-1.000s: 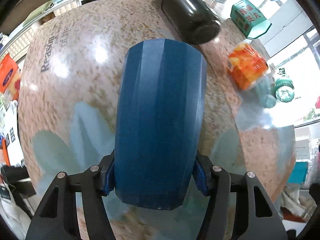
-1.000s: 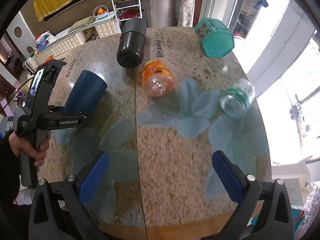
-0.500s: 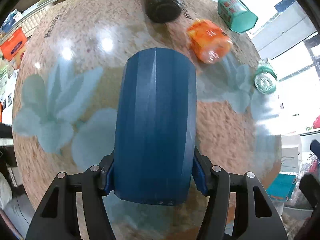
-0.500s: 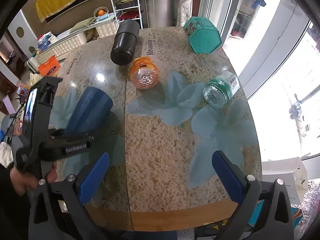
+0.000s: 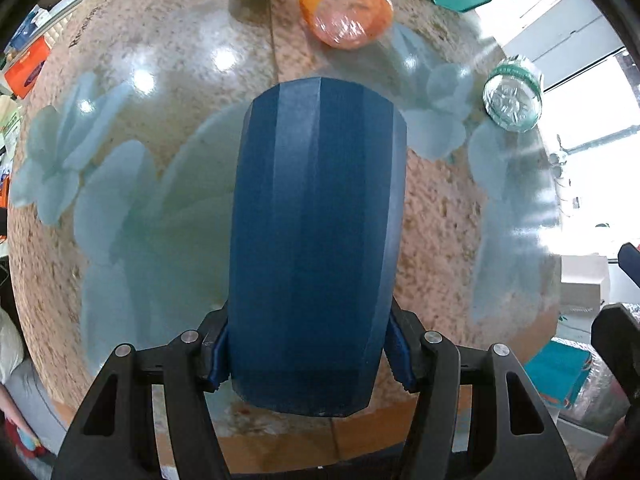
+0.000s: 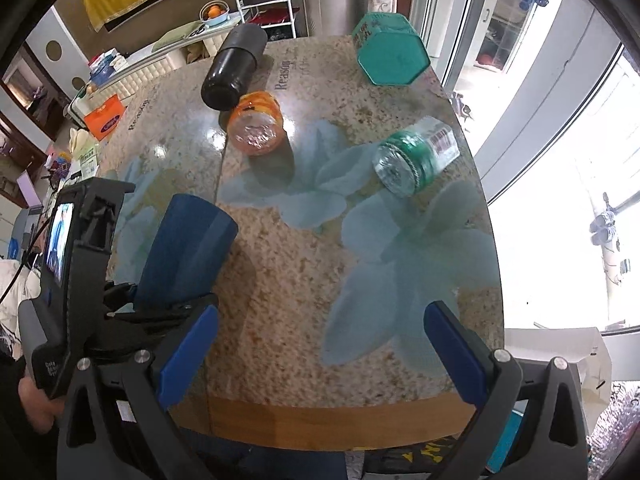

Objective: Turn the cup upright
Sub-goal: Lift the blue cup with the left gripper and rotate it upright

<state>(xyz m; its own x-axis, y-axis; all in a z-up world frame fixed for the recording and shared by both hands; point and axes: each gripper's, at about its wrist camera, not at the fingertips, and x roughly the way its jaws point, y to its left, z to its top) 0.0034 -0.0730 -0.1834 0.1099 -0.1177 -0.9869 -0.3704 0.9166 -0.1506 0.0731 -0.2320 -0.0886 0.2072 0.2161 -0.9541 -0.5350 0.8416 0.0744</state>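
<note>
Left gripper [image 5: 314,354]: reaching out over the table, black frame low in its own view, clamped on the faceted dark-blue plastic cup [image 5: 316,240].
Cup: blue pads [image 5: 218,354] press both flanks near its near end; body runs straight out from the jaws, above the speckled stone table with pale-blue flower print [image 6: 280,288]; from the right view it tilts up and away from the tool [image 6: 188,248].
Right gripper [image 6: 320,354]: spread wide, empty, over the table's near edge, right of the cup.
Beyond the cup: orange plastic jar [image 6: 256,124], black cylindrical flask [image 6: 234,68], teal hexagonal tin [image 6: 390,50], green-labelled clear bottle [image 6: 414,156], all lying down.
Writing: "Reason" printed on the table beside the flask; the rest too small.
</note>
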